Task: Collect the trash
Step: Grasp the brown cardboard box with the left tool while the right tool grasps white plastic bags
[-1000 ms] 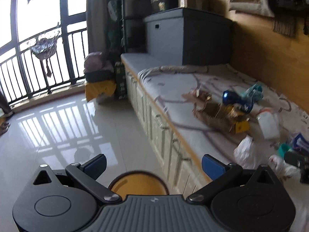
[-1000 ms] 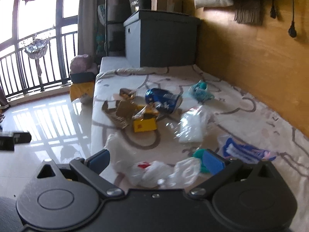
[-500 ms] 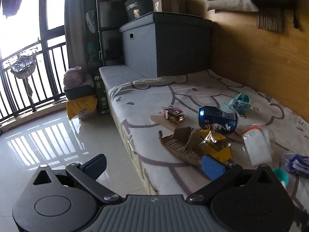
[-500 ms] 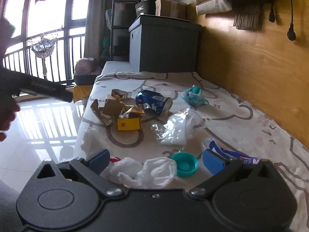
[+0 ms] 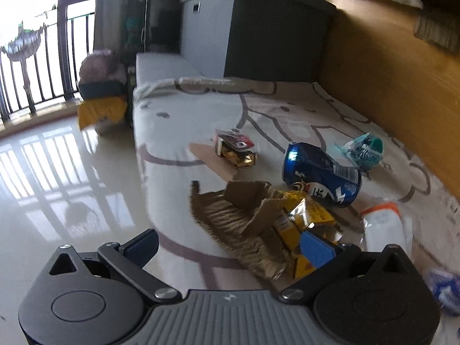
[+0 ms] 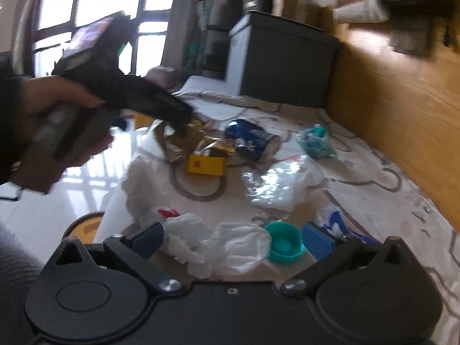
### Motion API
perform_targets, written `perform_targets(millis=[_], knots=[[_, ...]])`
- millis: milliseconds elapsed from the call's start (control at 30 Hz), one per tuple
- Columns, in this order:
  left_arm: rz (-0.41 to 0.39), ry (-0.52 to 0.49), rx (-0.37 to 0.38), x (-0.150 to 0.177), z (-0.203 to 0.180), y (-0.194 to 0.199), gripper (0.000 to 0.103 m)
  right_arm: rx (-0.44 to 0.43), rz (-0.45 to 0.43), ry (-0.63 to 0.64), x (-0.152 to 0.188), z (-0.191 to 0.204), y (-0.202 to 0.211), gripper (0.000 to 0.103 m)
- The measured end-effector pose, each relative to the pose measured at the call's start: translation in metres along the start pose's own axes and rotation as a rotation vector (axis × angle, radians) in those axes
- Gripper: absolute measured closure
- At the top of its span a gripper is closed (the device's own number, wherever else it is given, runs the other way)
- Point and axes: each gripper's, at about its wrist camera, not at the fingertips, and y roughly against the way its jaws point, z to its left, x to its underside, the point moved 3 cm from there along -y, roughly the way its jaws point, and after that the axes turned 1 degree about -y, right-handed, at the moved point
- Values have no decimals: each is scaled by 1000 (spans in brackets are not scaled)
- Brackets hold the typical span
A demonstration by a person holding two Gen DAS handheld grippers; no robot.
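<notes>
Both grippers spread, nothing held. Left gripper (image 5: 230, 243) over torn brown cardboard (image 5: 238, 215) on patterned bed cover (image 5: 178, 132); dented blue can (image 5: 322, 175) just beyond. Right gripper (image 6: 233, 238) straddles crumpled white plastic bag (image 6: 230, 247), round teal cap (image 6: 284, 243) alongside.

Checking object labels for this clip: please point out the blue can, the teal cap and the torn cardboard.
blue can (image 5: 323, 176), left wrist view, on its curved side, lying down.
teal cap (image 6: 284, 245), right wrist view, on its hollow inside.
torn cardboard (image 5: 230, 215), left wrist view, on its ridged flat face.
</notes>
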Motion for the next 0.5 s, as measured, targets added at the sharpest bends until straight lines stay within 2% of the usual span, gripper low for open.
perform_targets(millis=[67,133,300,367,433,500], knots=[[5,40,28,-1,0,-9,0,-37,4,29,-2,3,-2,1],[8,73,40,-1,-1,-18,0,-84,16,65,-4,7,-6,12],[20,131,72,3,1,-31,0,-181,63,225,-8,19,-18,19],[29,162,89,6,4,-35,0,-207,99,307,-10,22,-25,27],[32,186,95,8,6,-38,0,-234,133,361,-12,22,-32,39],[23,186,97,8,7,-39,0,-261,164,395,-13,22,-38,43]])
